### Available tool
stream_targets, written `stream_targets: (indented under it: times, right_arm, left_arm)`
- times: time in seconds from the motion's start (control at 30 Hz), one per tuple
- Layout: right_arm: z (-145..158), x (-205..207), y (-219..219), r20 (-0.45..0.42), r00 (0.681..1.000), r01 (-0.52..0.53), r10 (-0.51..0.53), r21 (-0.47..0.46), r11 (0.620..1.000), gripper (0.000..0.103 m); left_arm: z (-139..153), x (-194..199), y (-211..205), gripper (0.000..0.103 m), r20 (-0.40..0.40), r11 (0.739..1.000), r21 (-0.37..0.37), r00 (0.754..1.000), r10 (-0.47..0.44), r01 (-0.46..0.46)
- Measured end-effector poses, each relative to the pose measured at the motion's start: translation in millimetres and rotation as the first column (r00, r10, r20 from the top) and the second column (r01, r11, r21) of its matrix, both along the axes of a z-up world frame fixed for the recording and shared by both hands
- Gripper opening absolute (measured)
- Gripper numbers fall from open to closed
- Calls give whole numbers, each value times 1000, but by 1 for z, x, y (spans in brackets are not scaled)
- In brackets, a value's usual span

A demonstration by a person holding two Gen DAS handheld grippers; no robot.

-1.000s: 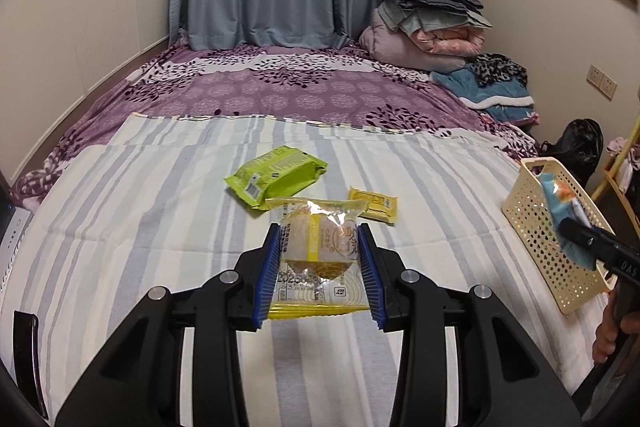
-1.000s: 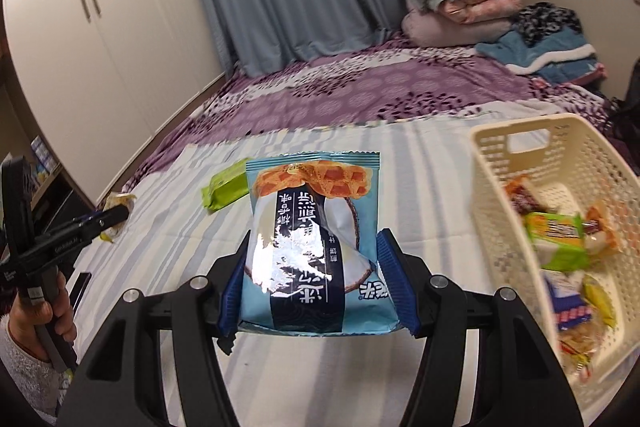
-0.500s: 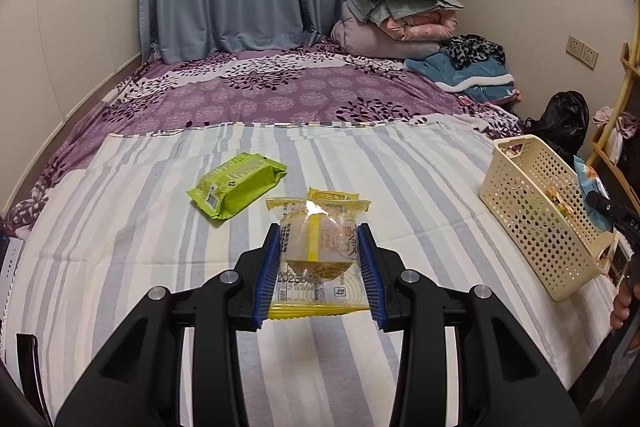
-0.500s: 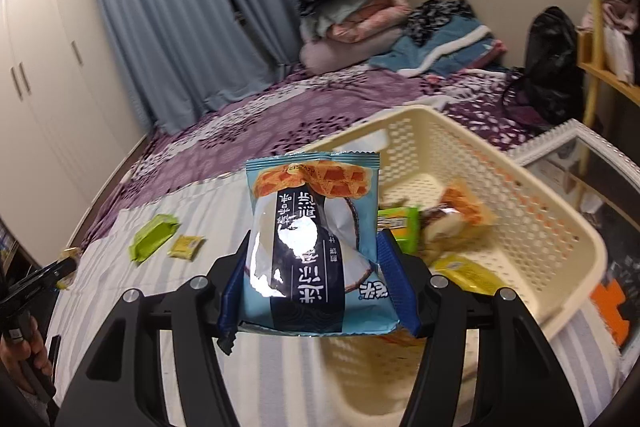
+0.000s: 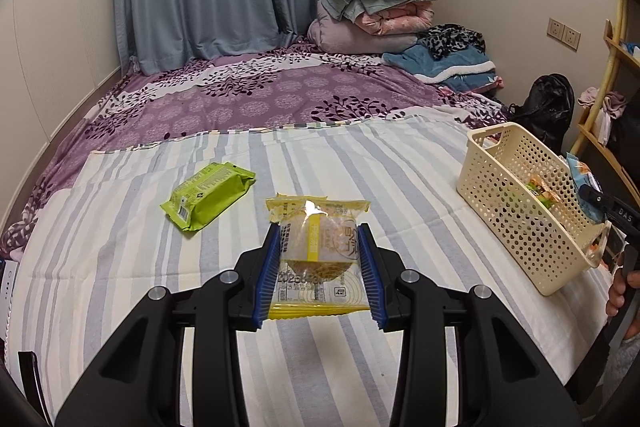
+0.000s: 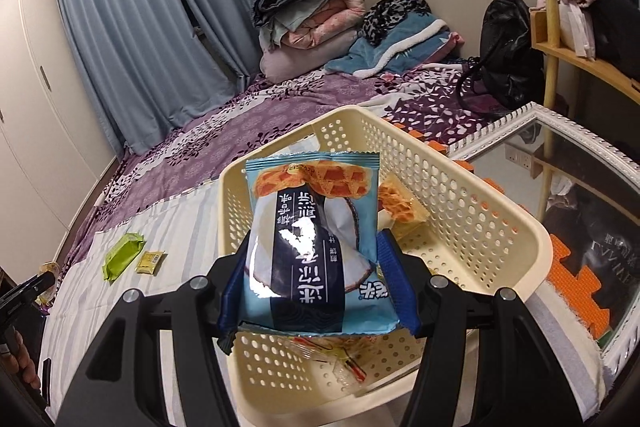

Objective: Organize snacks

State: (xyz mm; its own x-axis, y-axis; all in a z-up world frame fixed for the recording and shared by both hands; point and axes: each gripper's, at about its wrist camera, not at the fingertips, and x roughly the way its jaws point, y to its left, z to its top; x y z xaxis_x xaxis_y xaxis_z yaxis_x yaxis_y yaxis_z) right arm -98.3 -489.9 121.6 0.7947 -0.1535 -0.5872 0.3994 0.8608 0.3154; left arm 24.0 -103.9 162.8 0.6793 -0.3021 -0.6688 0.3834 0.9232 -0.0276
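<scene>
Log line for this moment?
left gripper: shut on yellow pastry pack | right gripper: shut on blue snack bag, over basket

We see a bed (image 5: 120, 267) covered in front with a striped sheet (image 5: 400, 187) and, towards the top of the frame, a purple patterned cover (image 5: 260, 99). On the sheet, left of centre, lies a green packet (image 5: 208, 195). In the right wrist view a small yellow packet (image 6: 150, 261) lies just beside it. At the right edge stands a cream basket (image 5: 516, 219). At the upper right, folded blankets (image 5: 372, 7) are piled.
</scene>
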Motion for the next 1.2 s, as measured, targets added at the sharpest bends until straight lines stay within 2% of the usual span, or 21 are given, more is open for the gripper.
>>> stream_targets:
  times: [0.57, 0.73, 1.2]
  right_arm:
    - [-5, -1, -5, -16, 999, 38, -38, -1, 999, 60]
    - [-6, -1, -7, -17, 999, 48, -48, 6, 999, 70]
    - [-3, -17, -8, 15, 996, 90, -90, -34, 995, 71]
  left_arm:
    - [1, -3, -19, 39, -6, 999, 5, 999, -45, 45]
    - [0, -3, -24, 39, -9, 998, 6, 998, -57, 57]
    - [3, -4, -61, 39, -19, 990, 4, 990, -143, 143]
